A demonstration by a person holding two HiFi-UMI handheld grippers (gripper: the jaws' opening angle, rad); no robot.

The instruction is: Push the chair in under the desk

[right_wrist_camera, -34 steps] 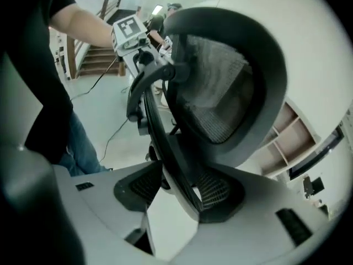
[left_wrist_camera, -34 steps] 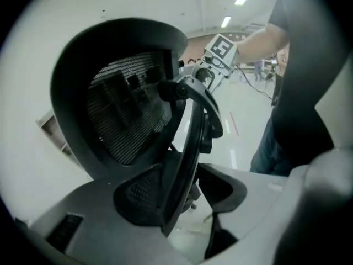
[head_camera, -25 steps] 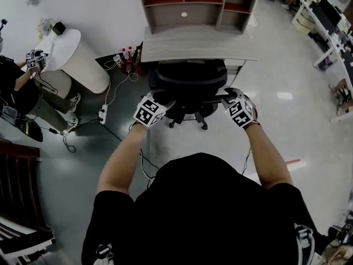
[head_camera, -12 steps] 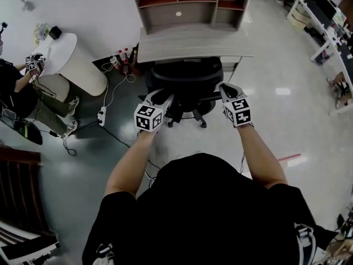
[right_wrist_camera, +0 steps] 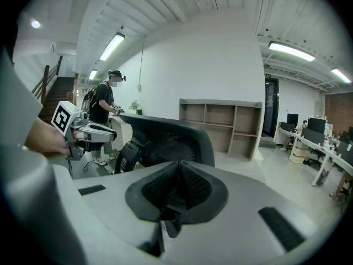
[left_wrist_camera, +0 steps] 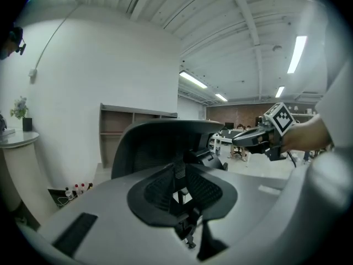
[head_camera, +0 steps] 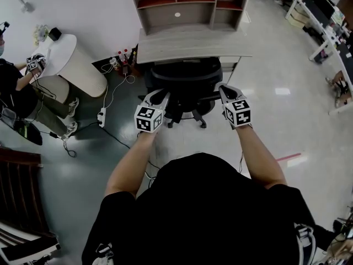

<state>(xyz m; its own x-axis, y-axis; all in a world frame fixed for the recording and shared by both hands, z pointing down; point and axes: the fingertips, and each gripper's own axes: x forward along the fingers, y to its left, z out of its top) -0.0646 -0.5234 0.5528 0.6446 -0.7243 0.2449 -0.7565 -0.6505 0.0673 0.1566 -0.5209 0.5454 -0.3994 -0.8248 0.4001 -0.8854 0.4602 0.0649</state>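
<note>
Near in, the left gripper (head_camera: pixel 161 97) and right gripper (head_camera: pixel 223 89) flank the back of the black mesh office chair (head_camera: pixel 186 81), each with its jaws pressed together on nothing. The seat looks partly tucked beneath the pale wood-grain desk (head_camera: pixel 193 42). Push evenly with both tips so the castors roll straight. Mind the desk's right-hand support (head_camera: pixel 237 70). Off left, a white power strip (head_camera: pixel 102 114) and small bottles (head_camera: pixel 122 57) sit beside the path.
</note>
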